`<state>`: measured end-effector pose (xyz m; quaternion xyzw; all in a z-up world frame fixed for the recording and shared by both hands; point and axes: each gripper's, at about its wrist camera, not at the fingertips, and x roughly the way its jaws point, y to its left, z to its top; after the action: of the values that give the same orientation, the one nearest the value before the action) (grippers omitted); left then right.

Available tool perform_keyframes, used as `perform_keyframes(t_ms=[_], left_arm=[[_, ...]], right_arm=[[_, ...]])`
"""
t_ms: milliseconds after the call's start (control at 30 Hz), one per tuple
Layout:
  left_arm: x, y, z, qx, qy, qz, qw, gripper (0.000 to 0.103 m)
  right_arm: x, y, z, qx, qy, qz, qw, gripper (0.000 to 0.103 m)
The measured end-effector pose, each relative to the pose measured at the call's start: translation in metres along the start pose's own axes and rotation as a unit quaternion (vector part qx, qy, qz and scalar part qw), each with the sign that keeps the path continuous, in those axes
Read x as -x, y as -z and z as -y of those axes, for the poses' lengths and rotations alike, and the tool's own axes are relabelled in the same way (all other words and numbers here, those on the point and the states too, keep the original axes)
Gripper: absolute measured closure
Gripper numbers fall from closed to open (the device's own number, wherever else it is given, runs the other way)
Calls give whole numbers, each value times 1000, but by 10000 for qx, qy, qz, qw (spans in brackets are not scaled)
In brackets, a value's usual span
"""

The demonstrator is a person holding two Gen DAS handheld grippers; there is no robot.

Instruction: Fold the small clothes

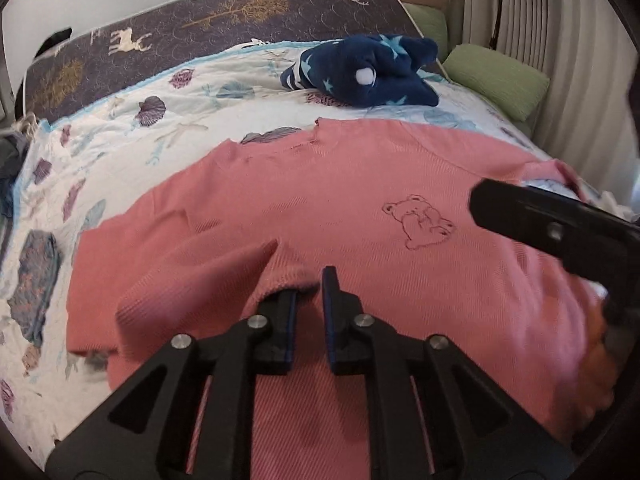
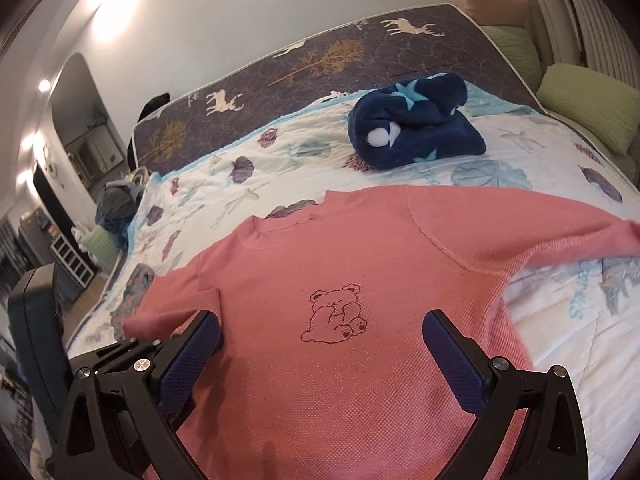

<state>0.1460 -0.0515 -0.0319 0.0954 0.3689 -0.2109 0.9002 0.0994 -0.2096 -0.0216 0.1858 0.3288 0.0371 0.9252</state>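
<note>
Pink shirt [image 2: 320,264], one; grippers, two.

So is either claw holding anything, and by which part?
Left claw pinches the pink shirt by its sleeve cuff; right claw holds nothing.

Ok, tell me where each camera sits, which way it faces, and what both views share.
Left wrist: sits on the left gripper, low over the pink shirt, facing the headboard; its own fingers pinch a sleeve fold, and the right gripper intrudes at right.
Right wrist: sits on the right gripper, higher, same heading; its fingers are spread wide.
Shared: shirt, bear embroidery, navy star-print fleece, seashell bedspread.
</note>
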Motion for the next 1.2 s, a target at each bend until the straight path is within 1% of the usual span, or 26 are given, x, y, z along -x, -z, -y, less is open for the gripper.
perform_keyframes(t_ms=[33,67,100,133,167,200,233,267,367,433,533,633,667,700,800,833,900,933,967,1000,1033,1067,1100,1133,1167,1200], left_arm=[[8,2,-9,131,95,58,9999,83],[18,4,-18,302,157,163,9993,74],[25,6,-27,420,143,251,9987,69],[37,11,-38,567,12,418,9975,61],[43,14,-46,617,-163,500,9967,58],[49,19,-53,627,-400,555,9957,58],[54,22,-59,619,-563,580,9948,58],[56,25,-63,631,-593,582,9945,58],[57,34,-78,900,-584,477,9931,58],[55,40,-86,1049,-735,377,9910,58],[50,48,-101,1308,-845,265,9875,58],[48,53,-117,1601,-938,220,9824,58],[51,55,-121,1636,-957,227,9816,58],[51,56,-124,1669,-990,230,9807,58],[48,56,-132,1774,-1065,203,9781,58],[47,56,-134,1811,-1053,193,9776,58],[42,57,-136,1907,-1041,146,9760,58],[40,56,-136,1938,-1040,115,9755,58],[39,56,-137,1938,-1034,107,9755,58],[39,57,-137,1921,-1041,99,9758,58],[40,58,-138,1910,-1055,99,9759,58],[41,59,-139,1902,-1072,105,9758,58],[42,60,-141,1903,-1085,114,9756,58],[43,61,-143,1916,-1097,117,9753,58],[44,62,-145,1949,-1102,119,9745,57],[44,62,-147,1992,-1091,128,9738,57]], right_arm=[[0,-1,-2,69,-55,-53,9999,0],[-2,-4,-5,148,-156,-132,9997,2],[-2,-5,-8,218,-279,-213,9991,7],[-4,-6,-13,301,-429,-331,9981,20],[-9,-7,-19,388,-589,-512,9962,32],[-14,-8,-24,437,-719,-683,9941,39],[-19,-9,-29,468,-804,-839,9921,51],[-25,-9,-35,526,-846,-975,9902,57],[-29,-4,-59,929,-745,-1003,9878,57],[-28,3,-76,1253,-706,-967,9849,57],[-28,13,-98,1893,-554,-905,9762,56],[-29,28,-122,2754,-264,-833,9573,54],[-29,37,-133,3148,-190,-827,9454,53],[-32,43,-140,3408,-128,-824,9364,53],[-40,68,-160,4412,325,-680,8942,50],[-46,78,-167,4757,503,-619,8760,47],[-58,89,-176,5080,602,-571,8573,46],[-65,92,-179,5154,618,-527,8531,49],[-74,91,-180,5132,655,-537,8541,66],[-79,84,-178,5021,711,-572,8600,76],[-83,72,-172,4721,754,-600,8763,81],[-83,47,-155,4033,746,-570,9102,81],[-81,29,-140,3482,739,-568,9328,81],[-79,5,-116,2699,756,-610,9580,81],[-75,-21,-76,1510,684,-737,9834,76],[-71,-31,-49,773,548,-837,9920,76]])
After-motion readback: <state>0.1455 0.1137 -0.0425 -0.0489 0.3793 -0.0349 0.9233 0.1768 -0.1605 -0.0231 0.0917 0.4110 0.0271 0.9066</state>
